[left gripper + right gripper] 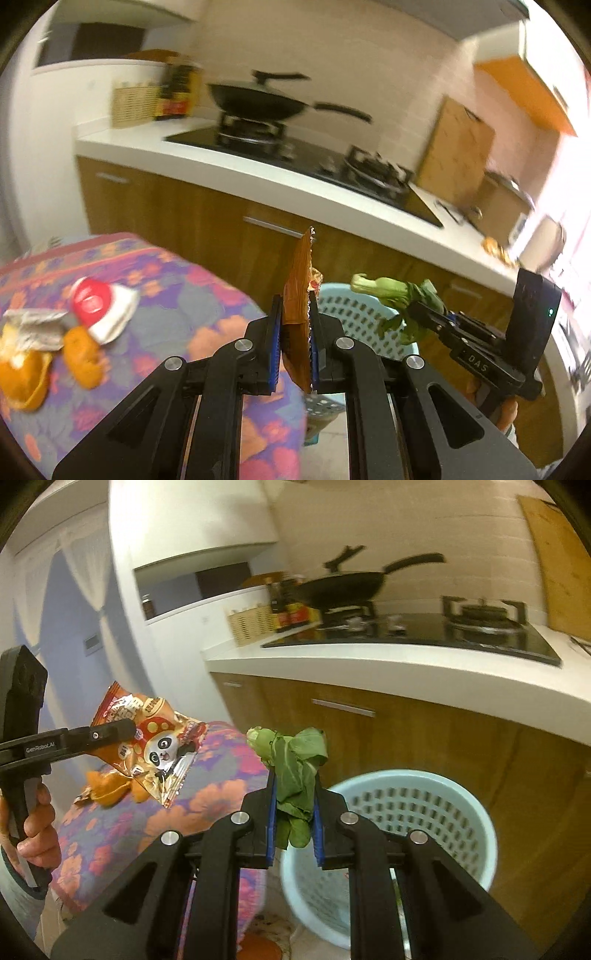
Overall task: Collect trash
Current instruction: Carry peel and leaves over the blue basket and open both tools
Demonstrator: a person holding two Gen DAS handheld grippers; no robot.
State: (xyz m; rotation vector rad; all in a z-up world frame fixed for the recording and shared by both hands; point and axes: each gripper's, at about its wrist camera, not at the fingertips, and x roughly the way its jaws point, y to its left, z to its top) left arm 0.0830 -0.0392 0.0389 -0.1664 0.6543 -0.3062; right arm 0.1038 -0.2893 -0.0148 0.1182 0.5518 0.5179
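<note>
Left wrist view: an orange snack wrapper (pixel 297 314), printed with a panda, is pinched edge-on by the left gripper (pixel 293 332) past the edge of the floral-clothed table (pixel 177 280). A limp green vegetable scrap (pixel 295 775) is clamped by the right gripper (pixel 294 819), held above the rim of the pale blue perforated basket (pixel 476 812). Orange peels (pixel 81 354) are left lying on the cloth.
</note>
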